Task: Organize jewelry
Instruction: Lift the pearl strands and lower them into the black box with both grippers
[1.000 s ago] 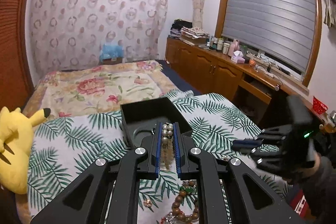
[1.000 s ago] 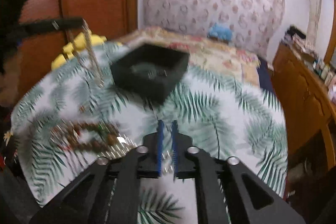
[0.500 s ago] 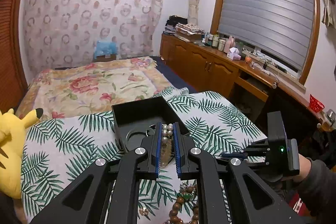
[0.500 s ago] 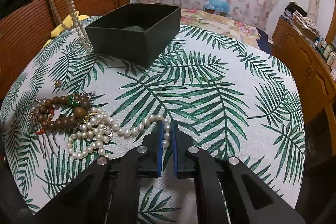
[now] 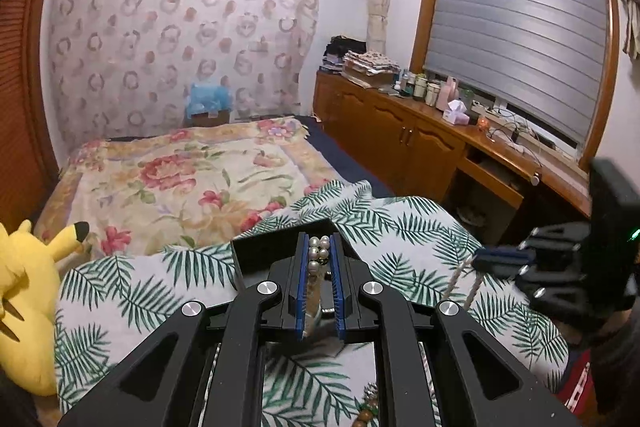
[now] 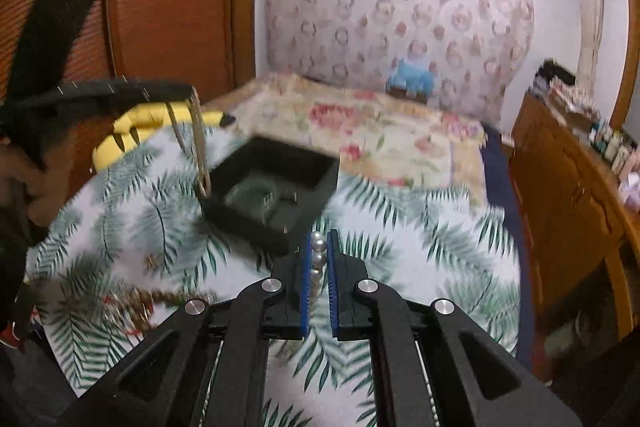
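Observation:
My left gripper (image 5: 319, 247) is shut on a pearl necklace (image 5: 318, 259) and holds it above the near edge of the open black box (image 5: 256, 251). In the right wrist view that strand (image 6: 200, 147) hangs from the left gripper (image 6: 188, 93) over the black box (image 6: 272, 187). My right gripper (image 6: 319, 243) is shut on a white pearl necklace (image 6: 318, 255), lifted off the leaf-print cloth (image 6: 400, 267). In the left wrist view the right gripper (image 5: 476, 259) holds that strand (image 5: 460, 281) hanging down at the right.
Brown bead bracelets (image 6: 160, 297) lie on the cloth at the left. A yellow plush toy (image 5: 24, 295) sits at the table's left edge. A floral bed (image 5: 180, 179) lies behind, with a wooden cabinet (image 5: 420, 143) at the right.
My right gripper has lifted the white pearl necklace off the cloth and risen toward the box. My left gripper has moved forward over the box with its strand.

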### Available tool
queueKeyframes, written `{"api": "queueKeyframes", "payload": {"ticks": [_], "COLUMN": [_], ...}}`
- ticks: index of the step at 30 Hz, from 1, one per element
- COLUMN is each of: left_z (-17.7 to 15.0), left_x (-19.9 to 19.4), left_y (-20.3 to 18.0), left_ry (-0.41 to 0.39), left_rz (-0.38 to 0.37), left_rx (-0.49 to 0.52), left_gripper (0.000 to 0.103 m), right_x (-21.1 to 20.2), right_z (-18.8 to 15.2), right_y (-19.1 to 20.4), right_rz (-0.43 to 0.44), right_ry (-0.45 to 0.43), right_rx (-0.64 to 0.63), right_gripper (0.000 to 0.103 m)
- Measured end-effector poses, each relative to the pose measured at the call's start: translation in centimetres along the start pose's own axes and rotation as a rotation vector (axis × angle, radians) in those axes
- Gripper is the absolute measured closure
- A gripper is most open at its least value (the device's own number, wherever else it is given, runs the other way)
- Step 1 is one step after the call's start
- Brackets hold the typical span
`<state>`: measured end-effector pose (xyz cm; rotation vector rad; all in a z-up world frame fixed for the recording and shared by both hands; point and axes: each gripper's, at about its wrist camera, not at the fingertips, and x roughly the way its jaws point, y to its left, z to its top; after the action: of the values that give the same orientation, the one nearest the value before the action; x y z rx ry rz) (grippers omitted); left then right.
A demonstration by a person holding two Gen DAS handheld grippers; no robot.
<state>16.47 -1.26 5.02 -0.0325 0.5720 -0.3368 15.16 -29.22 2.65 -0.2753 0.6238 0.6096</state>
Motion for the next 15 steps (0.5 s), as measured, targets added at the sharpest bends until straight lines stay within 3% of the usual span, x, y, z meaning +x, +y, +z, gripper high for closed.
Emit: {"api": "queueKeyframes", "payload": {"ticks": [15], "left_z": [1.0], "left_x": [4.3], "left_y": [1.9], "left_ry": [0.066], "left_rz": [0.02], "left_rx": [-0.031], "left_gripper": [0.094], "right_x": [-3.3], "right_z": [8.7], "right_y": [-1.4], "right_rz": [-0.006], "right_ry": [-0.163], "right_rx": [-0.071], "right_gripper": [0.095]}}
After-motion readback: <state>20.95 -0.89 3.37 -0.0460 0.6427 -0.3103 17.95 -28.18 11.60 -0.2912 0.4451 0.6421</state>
